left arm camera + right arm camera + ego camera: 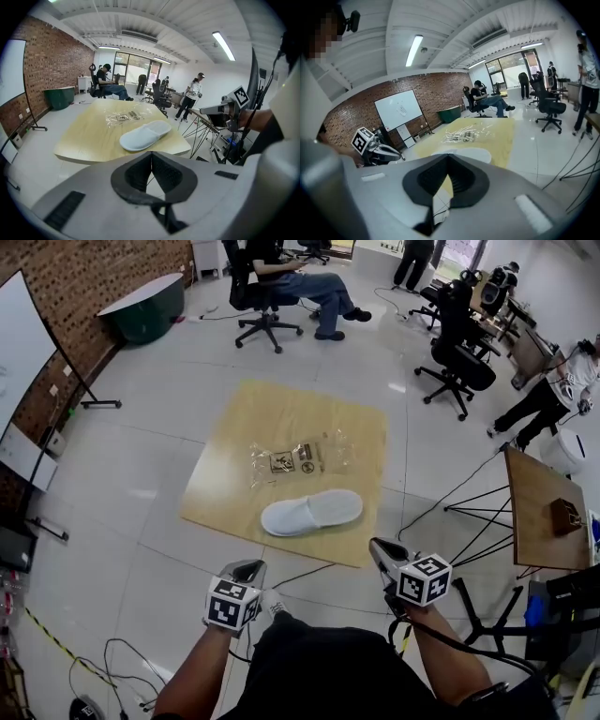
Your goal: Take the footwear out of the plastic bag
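Left claw (247, 569), right claw (379, 548) both pressed together, empty, short of wooden board's (220, 479) near edge. Slipper (311, 512) lies ahead between them, long axis along that edge; plastic bag (298, 459) beyond, empty. Neither hand clearly nearer.

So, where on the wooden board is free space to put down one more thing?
The wooden board is bare left of the plastic bag and the white slipper, and across its far end beyond the bag. The middle, holding both, is crowded.

Print on the plastic bag (298, 459) is unreadably small.
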